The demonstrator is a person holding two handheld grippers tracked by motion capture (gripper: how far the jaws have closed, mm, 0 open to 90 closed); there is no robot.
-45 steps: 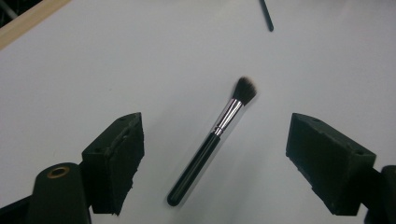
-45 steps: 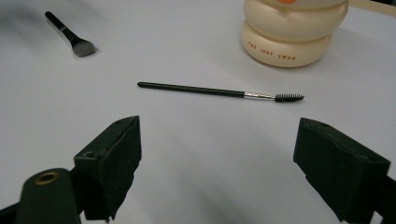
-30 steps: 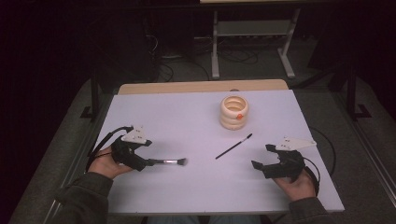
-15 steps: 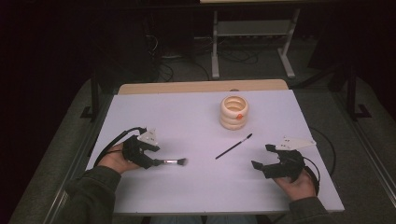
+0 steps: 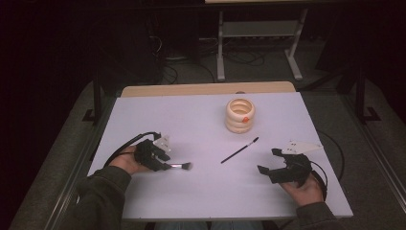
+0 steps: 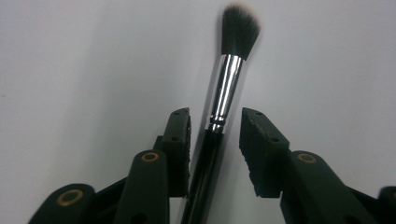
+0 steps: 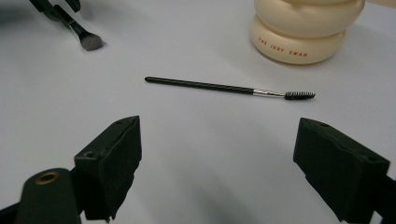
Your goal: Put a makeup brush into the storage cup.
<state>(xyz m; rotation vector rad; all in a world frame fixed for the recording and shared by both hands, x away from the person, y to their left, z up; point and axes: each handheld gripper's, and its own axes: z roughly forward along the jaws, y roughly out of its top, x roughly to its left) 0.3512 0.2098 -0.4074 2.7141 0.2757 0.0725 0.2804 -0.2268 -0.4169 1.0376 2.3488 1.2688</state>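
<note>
White table top (image 5: 201, 120) sitting on a light wood board (image 5: 191, 89), grey carpet floor (image 5: 378, 143) lying all around, pale metal stand (image 5: 258, 33) standing behind, black cables (image 5: 177, 72) curling on the floor, back of the room staying very dark

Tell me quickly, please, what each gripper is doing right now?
Left gripper: jaws have just been closing around the makeup brush, not yet pressing it.
Right gripper: open, holding nothing.

A: What do I have on the white table (image 5: 143, 120) apart from the work in hand?

B: A cream ringed holder (image 5: 240, 115) stands near the far edge. A thin black spoolie wand (image 5: 239, 150) lies flat just in front of it, apart from it.
</note>
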